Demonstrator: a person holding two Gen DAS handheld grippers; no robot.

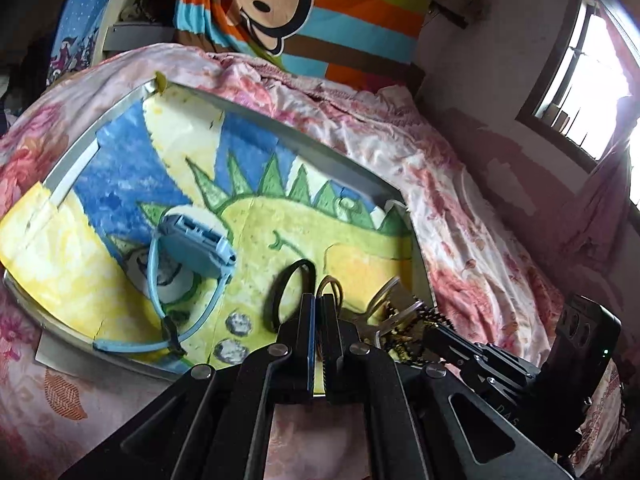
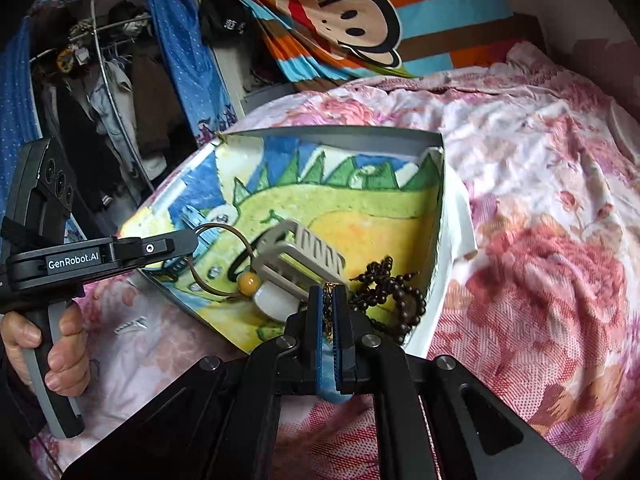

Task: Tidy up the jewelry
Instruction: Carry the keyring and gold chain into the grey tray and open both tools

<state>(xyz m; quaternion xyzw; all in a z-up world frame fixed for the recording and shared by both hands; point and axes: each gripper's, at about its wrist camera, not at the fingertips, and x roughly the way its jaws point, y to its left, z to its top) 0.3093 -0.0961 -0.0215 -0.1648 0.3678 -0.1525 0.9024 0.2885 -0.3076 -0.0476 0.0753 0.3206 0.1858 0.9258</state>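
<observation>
A grey-rimmed tray (image 1: 280, 136) lined with a dinosaur drawing lies on the bed. My left gripper (image 1: 320, 304) is shut on a brown cord necklace (image 1: 330, 286); in the right wrist view the cord (image 2: 224, 232) hangs from that gripper (image 2: 194, 242) down to an amber bead (image 2: 248, 280) and a white pendant (image 2: 272, 300). My right gripper (image 2: 329, 294) is shut on a thin gold chain (image 2: 329, 312) over the tray's near corner. On the tray lie a dark bead bracelet (image 2: 394, 292), a beige claw clip (image 2: 300, 256), a black hair tie (image 1: 288, 292) and a blue watch (image 1: 192, 248).
A floral bedcover (image 2: 540, 240) surrounds the tray (image 2: 340, 136). A striped monkey pillow (image 1: 280, 8) leans behind it. A window (image 1: 580, 80) is on the right; an open wardrobe (image 2: 112, 100) stands on the left. A small silver clip (image 2: 130, 325) lies on the cover. A hand (image 2: 60, 340) holds the left gripper's handle.
</observation>
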